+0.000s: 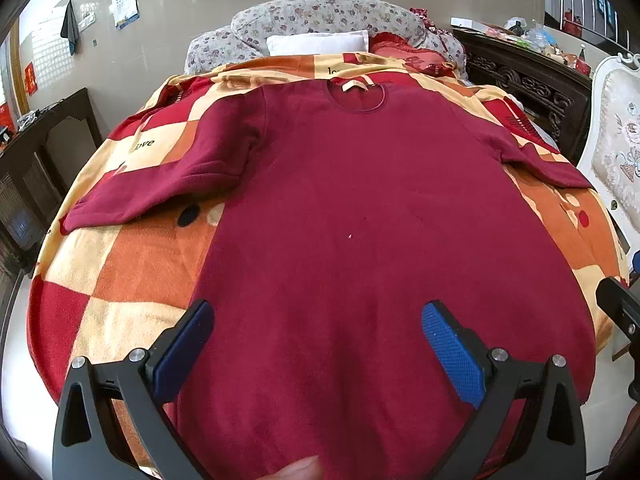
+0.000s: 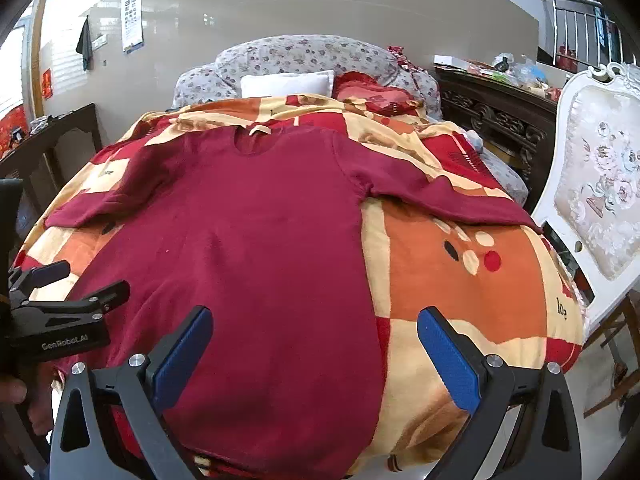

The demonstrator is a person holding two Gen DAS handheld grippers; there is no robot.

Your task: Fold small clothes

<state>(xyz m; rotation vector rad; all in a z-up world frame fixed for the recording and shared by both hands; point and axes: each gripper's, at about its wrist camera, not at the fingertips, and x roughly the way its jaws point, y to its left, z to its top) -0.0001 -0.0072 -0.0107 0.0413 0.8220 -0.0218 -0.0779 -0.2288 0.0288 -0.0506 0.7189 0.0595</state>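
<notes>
The shirt is plain dark red with a cream neck label; the blanket under it shows red, orange and cream checks with dots and black lettering; the quilt is grey with small flowers; the pillow is white; gripper pads are blue

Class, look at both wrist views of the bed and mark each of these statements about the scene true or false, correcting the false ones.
1. The dark red top lies spread flat on the checked blanket, neckline away from the cameras. True.
2. Both sleeves are folded across the chest. False: each sleeve lies stretched out sideways.
3. The left hand-held gripper grips the hem. False: its jaws stand open and hold nothing.
4. The right hand-held gripper is open too. True.
5. A white pillow lies at the head of the bed. True.
</notes>
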